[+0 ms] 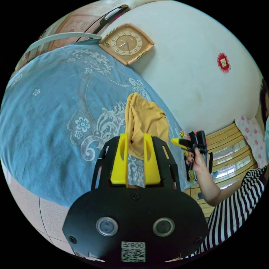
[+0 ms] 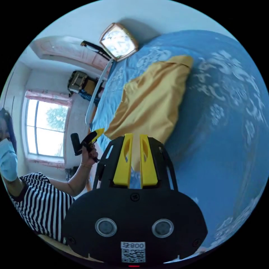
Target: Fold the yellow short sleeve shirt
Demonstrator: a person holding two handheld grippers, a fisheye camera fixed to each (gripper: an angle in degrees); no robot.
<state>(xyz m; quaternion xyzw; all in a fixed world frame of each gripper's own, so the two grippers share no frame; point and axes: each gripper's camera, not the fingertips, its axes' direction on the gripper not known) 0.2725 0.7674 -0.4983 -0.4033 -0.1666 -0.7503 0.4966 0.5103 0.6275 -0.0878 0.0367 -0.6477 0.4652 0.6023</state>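
The yellow shirt (image 1: 143, 120) is held up over a blue patterned bedspread (image 1: 56, 112), its far end trailing on the bed. My left gripper (image 1: 136, 137) has its yellow jaws closed on one edge of the cloth. In the right gripper view the shirt (image 2: 151, 103) spreads as a broad sheet, with my right gripper (image 2: 136, 137) shut on its near edge. The right gripper (image 1: 175, 140) also appears in the left gripper view, in a hand beside the shirt's edge. The left gripper (image 2: 98, 131) sits at the shirt's other corner in the right gripper view.
The bedspread (image 2: 224, 126) covers a wide bed. A square clock (image 1: 127, 43) lies by the bed's far edge against a white wall. A person in a striped top (image 2: 42, 201) stands at the bedside, near a window (image 2: 46, 129). Wooden slats (image 1: 227, 157) stand behind the person's arm.
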